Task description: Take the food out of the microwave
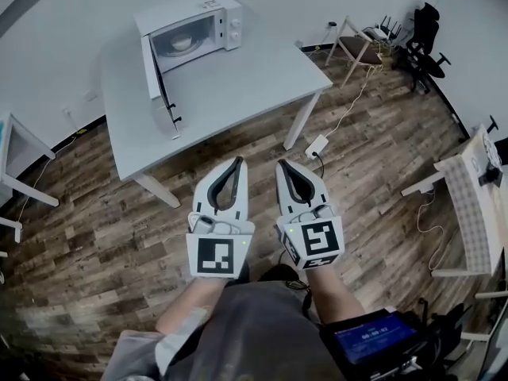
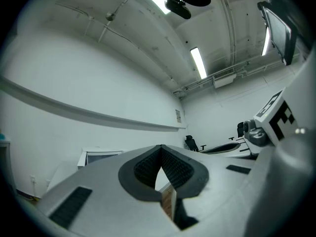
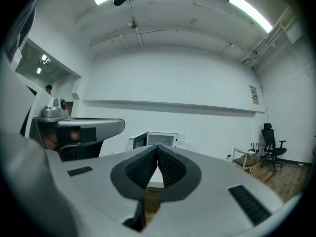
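A white microwave stands at the far end of a grey table, its door swung wide open. Inside lies a pale dish of food. Both grippers hang side by side over the wooden floor, short of the table's near edge and pointing toward it. My left gripper has its jaws together with nothing between them, and so does my right gripper. In the left gripper view the left gripper's tips meet, with the microwave small at the left. In the right gripper view the microwave sits just behind the right gripper's closed tips.
A power strip with its cable lies on the floor by the table's right leg. A wooden chair and a black office chair stand at the far right. White tables flank the room at the left and right.
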